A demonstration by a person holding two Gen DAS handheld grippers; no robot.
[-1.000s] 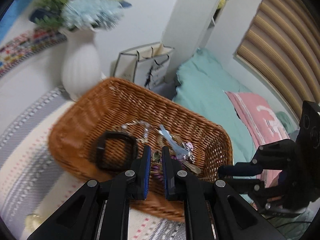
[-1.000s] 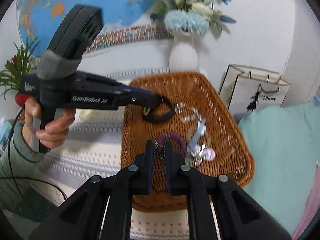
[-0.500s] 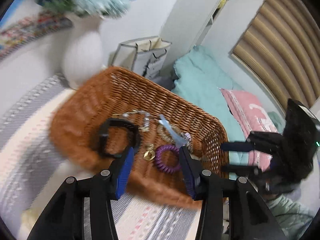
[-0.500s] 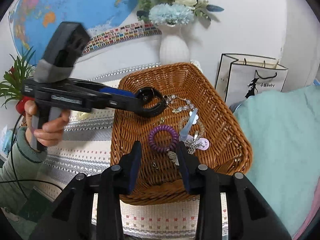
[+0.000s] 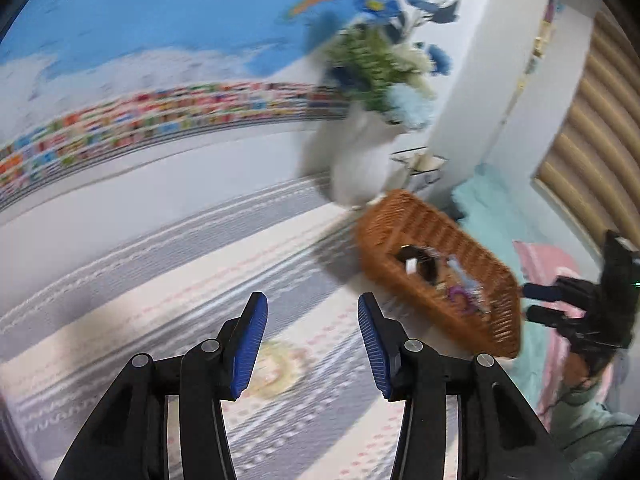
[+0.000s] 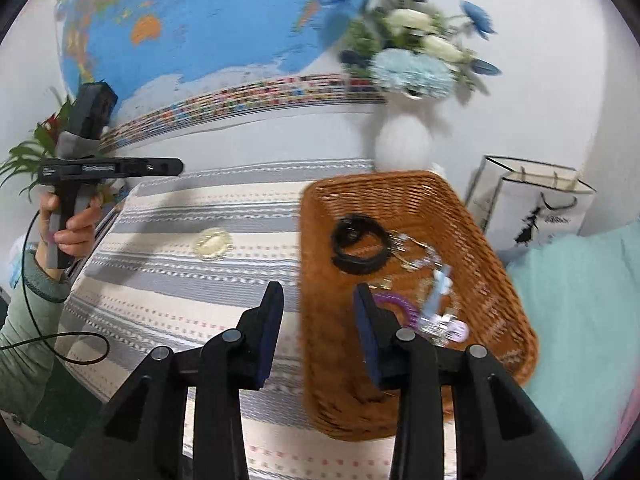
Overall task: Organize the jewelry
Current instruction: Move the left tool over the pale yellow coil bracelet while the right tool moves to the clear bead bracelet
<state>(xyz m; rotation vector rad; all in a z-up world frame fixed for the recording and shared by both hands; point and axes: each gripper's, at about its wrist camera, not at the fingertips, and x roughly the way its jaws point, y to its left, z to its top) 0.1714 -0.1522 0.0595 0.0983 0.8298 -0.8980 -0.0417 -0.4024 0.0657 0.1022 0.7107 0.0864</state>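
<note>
Most of the job looks done, I'd say. The wicker basket [image 6: 416,280] on the right side of the striped counter [image 6: 180,280] already holds a black bracelet [image 6: 360,246], a purple coil band [image 6: 394,306], a pale blue clip [image 6: 438,290] and some chain bits. One pale beaded bracelet [image 6: 212,243] is left out on the cloth, well left of the basket. Left hand-held gripper [image 5: 312,344] has just opened its jaws, holds nothing, and sits just over that bracelet. Right hand-held gripper [image 6: 318,332] has also just opened, empty, straddling the basket's near-left rim.

Left gripper [image 5: 312,320] and right gripper [image 6: 318,308], both angled downward, jaws parted and empty.
</note>
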